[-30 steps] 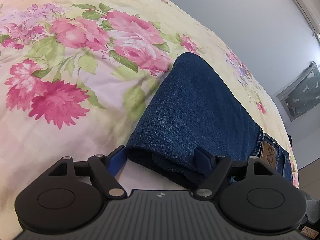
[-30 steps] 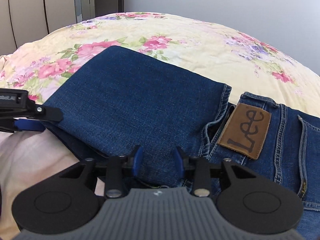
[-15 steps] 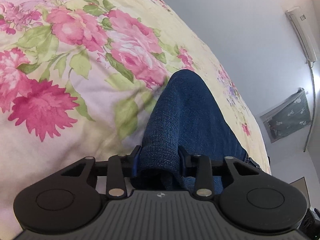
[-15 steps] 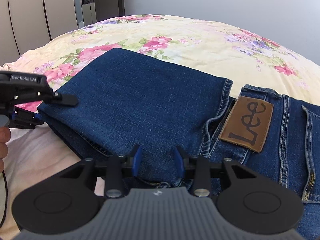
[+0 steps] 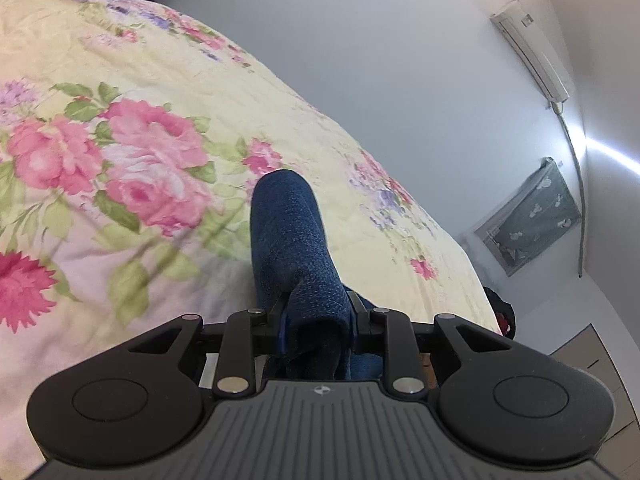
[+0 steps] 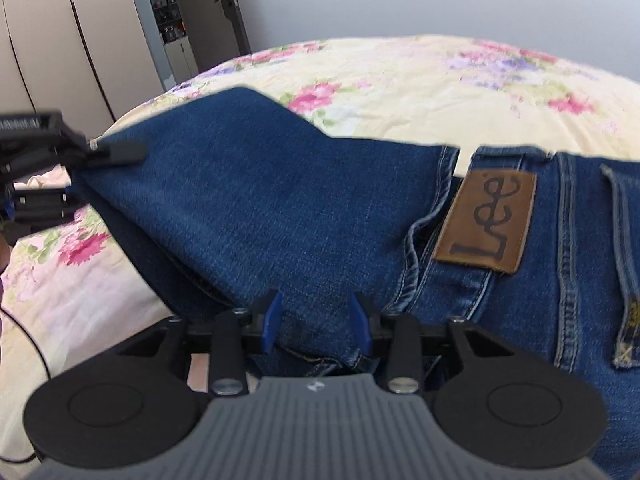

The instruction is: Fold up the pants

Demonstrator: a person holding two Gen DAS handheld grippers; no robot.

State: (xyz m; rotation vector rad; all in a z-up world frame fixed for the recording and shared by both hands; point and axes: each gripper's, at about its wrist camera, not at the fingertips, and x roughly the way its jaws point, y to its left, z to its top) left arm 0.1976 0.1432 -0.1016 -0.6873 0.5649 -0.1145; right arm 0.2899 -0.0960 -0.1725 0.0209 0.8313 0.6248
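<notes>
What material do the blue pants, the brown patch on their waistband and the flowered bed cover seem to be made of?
Pants: denim, probably cotton; matte blue weave with paler flecks and thick stitched seams.
Patch: looks like leather or an imitation; smooth brown surface with dark stamped letters.
Bed cover: soft woven cloth, possibly cotton; matte, slightly crinkled, with printed pink flowers.

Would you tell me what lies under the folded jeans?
Under the jeans lies the floral bedspread, showing all around them. Whatever sits directly beneath the denim is covered.
</notes>
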